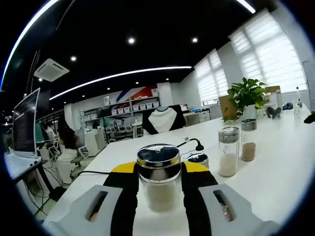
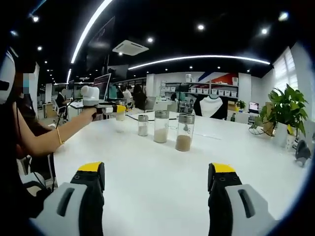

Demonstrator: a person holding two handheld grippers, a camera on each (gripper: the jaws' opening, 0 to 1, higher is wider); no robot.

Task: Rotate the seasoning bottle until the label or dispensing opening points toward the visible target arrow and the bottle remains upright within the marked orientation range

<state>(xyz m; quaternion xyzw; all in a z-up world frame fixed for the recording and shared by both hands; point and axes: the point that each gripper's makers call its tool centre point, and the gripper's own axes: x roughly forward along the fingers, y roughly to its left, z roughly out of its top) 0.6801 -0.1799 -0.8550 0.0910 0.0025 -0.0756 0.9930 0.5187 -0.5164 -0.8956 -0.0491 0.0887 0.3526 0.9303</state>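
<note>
Bottle (image 1: 159, 177) upright between left gripper (image 1: 158, 184) jaws

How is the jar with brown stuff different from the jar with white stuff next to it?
In the left gripper view, the brown-filled jar holds brown powder only in its lower part, while the white-filled jar holds white powder to about the middle. The brown-filled jar stands farther from the camera; the white-filled jar stands nearer. Both are clear, upright, with silver lids, on the white table.

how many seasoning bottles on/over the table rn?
4: one bottle in the left gripper, then a small, tall and brown-filled one standing in a row on the table.
</note>
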